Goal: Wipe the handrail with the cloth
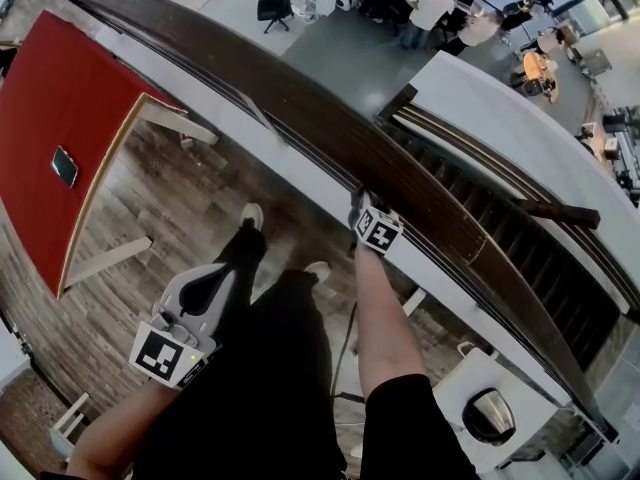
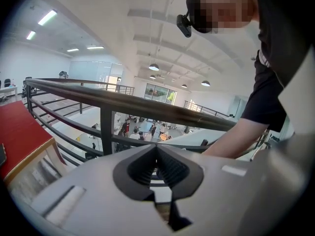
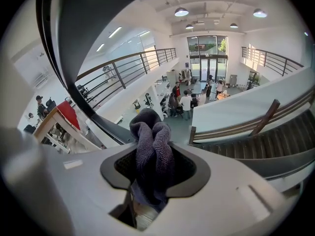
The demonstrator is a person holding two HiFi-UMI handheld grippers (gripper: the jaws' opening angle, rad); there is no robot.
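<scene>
- The right gripper [image 1: 360,203] is closed tight on a bunched grey-purple cloth [image 3: 153,146]. The wad sticks out past the jaw tips, which I'd say leaves the soft fabric as the part that meets the rail.
- From above, that gripper sits right at the near edge of the dark wooden handrail [image 1: 300,118], with the person's arm stretched forward to it. I cannot tell from here whether the cloth is actually pressing on the wood.
- In the right gripper view the rail sweeps close by on the upper left, with the open hall and the people on the floor below showing beyond the cloth.
- The left gripper [image 2: 156,154] has its jaws brought together on nothing. It hangs low beside the person's leg, well apart from the rail, apparently because one hand is enough for the wiping.
- A red-topped table [image 1: 55,108] stands off to the left on the plank floor.
</scene>
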